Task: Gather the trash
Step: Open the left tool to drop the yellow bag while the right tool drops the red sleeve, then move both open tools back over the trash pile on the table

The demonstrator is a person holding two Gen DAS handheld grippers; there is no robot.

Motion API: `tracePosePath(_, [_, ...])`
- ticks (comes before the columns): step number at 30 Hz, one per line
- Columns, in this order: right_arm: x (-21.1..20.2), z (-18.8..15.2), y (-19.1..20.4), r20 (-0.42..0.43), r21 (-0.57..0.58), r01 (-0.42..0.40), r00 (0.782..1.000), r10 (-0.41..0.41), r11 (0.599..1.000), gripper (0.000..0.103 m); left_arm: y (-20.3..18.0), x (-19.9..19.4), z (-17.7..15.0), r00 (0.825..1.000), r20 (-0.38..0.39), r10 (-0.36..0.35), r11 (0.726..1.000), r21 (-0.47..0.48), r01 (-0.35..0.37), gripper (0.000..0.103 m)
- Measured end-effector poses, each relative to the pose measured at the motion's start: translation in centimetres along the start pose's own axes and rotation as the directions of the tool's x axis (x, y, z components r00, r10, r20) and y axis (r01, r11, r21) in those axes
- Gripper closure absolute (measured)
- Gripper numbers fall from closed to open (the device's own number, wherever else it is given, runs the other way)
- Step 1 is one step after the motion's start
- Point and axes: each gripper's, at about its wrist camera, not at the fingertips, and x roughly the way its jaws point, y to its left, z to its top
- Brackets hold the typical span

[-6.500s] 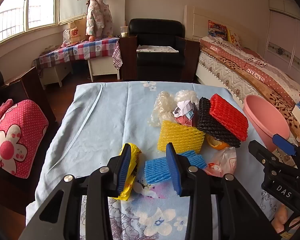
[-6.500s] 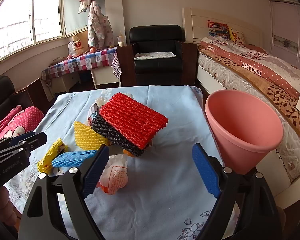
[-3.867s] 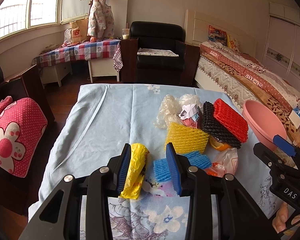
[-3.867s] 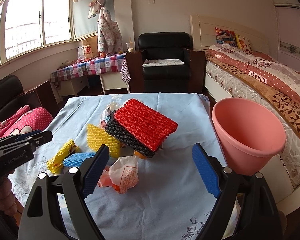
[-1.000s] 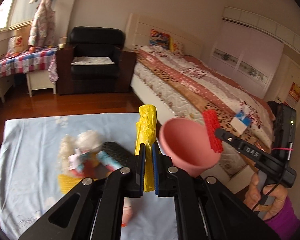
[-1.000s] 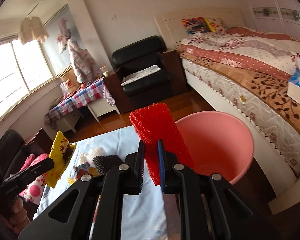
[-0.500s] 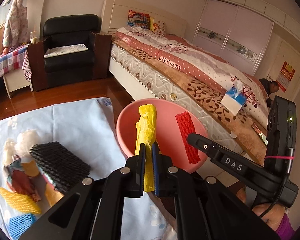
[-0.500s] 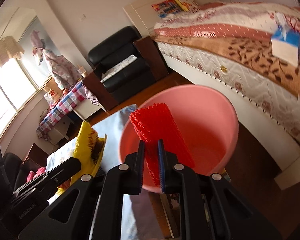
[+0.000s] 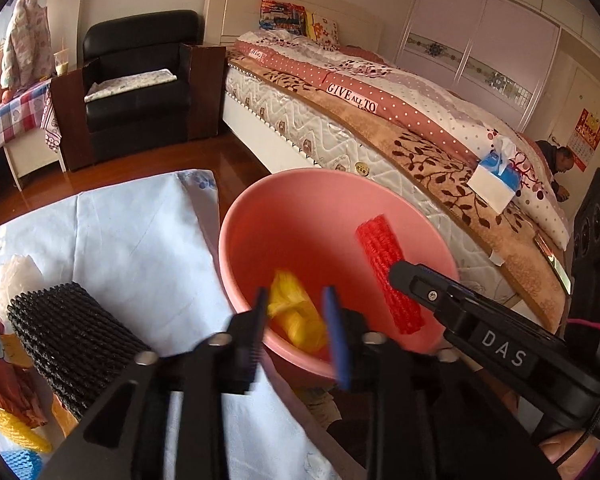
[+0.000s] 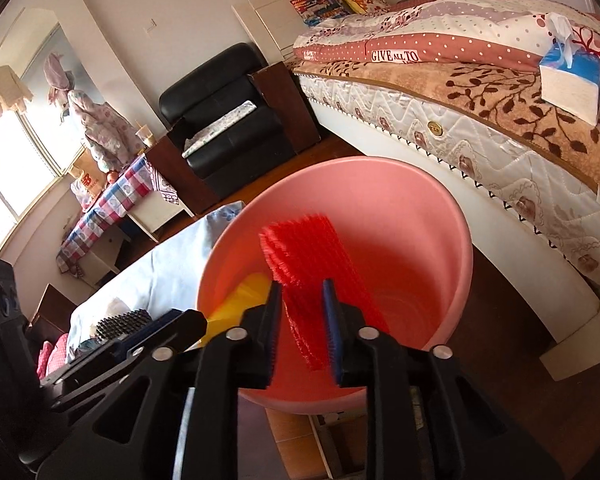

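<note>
Both grippers hang over the pink bucket point(image 9: 236, 248): the left gripper point(image 9: 296, 332), jaws just opened wide, has the yellow wrapper point(image 9: 296, 312) loose below it, while the right gripper point(image 10: 302, 328), jaws just parting, flanks the upright red foam net point(image 10: 312, 264).

bed cover point(image 9: 380, 92): "GIVE ALL TO" in white letters on a red band, readable in both wrist views
right gripper point(image 9: 396, 276): "DAS" in white on its black body, left wrist view
wall calendar point(image 9: 589, 138): red, print too small to read
</note>
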Motion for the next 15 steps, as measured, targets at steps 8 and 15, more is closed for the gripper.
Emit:
tracePosePath(8, [-0.5, -0.5, 0.6, 0.014, -0.018, 0.013, 1.0, -0.013, 1.0, 0.064, 0.4, -2.3, 0.1, 0.999, 0.038, -0.01, 1.0, 0.017, 0.009, 0.063])
tracePosePath(15, [-3.4, -2.5, 2.7, 0.055, -0.041, 0.023, 0.998, -0.02, 0.999, 0.064, 1.5, -6.3, -0.9, 0.994, 0.099, 0.033, 0.998, 0.042, -0.038, 0.063])
